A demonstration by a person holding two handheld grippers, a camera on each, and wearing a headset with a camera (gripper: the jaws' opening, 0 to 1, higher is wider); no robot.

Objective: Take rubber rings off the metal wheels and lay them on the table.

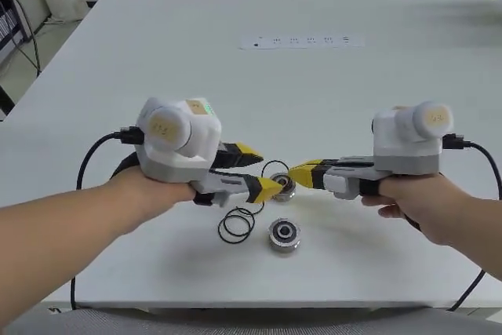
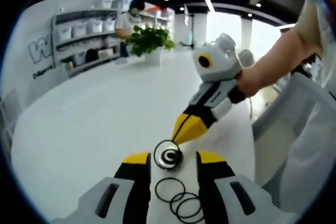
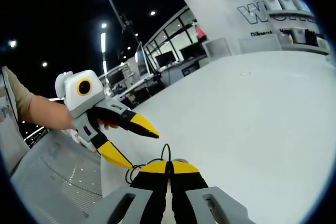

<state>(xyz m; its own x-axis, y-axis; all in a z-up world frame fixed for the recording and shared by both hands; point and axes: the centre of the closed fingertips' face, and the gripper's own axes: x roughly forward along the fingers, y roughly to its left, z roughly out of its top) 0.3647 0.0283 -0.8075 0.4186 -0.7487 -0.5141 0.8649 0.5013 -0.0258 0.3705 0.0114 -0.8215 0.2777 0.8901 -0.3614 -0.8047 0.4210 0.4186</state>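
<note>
Right gripper (image 1: pixel 298 174) pinched shut, apparently on thin black rubber ring (image 1: pixel 274 162), which is partly off small silver metal wheel (image 1: pixel 282 187) on white counter (image 1: pixel 353 76). Left gripper (image 1: pixel 263 169) wide open, straddling wheel, gripping nothing. Best to brace wheel and peel ring upward evenly. Wheel lies flat, bore up; it is round, so no long axis.
</note>
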